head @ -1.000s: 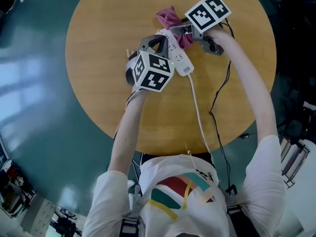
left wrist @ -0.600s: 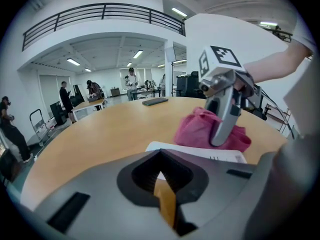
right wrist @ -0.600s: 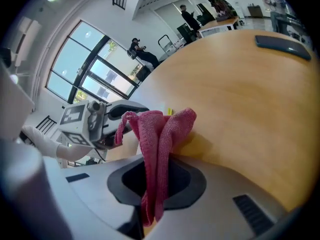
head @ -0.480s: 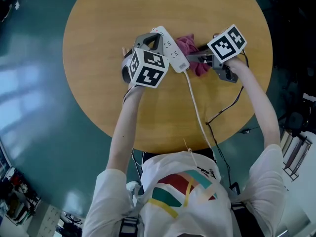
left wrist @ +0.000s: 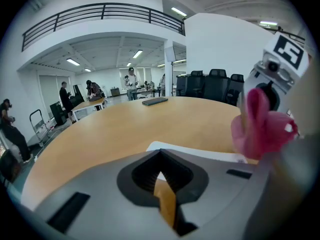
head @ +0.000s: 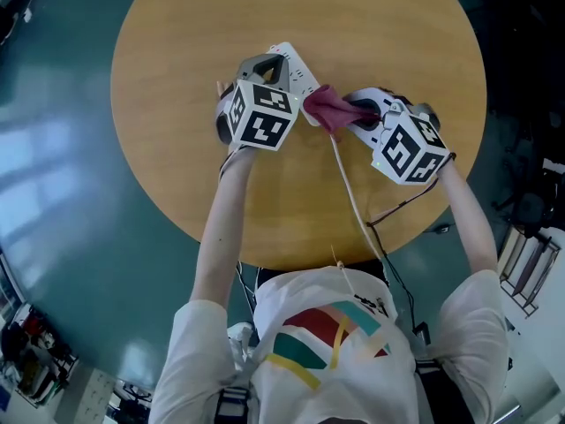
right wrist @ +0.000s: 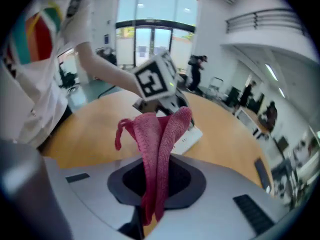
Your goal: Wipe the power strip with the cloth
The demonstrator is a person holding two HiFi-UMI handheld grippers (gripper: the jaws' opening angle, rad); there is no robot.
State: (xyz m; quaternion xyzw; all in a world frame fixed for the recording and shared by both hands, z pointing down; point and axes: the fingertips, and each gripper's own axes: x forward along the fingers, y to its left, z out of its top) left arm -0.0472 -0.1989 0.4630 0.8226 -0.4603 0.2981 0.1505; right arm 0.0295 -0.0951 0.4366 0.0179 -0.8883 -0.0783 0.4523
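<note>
The white power strip (head: pixel 297 71) lies on the round wooden table (head: pixel 194 42), and its white cord (head: pixel 350 193) runs toward me. My left gripper (head: pixel 269 63) is shut, with its tips down on the strip's far part; the left gripper view shows the strip (left wrist: pixel 200 153) just past the closed jaws (left wrist: pixel 161 164). My right gripper (head: pixel 357 113) is shut on the pink cloth (head: pixel 328 106), which lies against the strip's near end where the cord leaves. In the right gripper view the cloth (right wrist: pixel 157 134) stands up out of the jaws (right wrist: pixel 155 176), with the strip (right wrist: pixel 187 139) behind it.
A thin black cable (head: pixel 388 206) trails off the table's near right edge. A dark phone (left wrist: pixel 156 101) lies far across the table. Black chairs (left wrist: pixel 215 84) and several people stand farther off in the room.
My right gripper has carried the cloth from the far side of the strip around to the right and nearer me, onto the strip's cord end. The left gripper has stayed on the strip.
</note>
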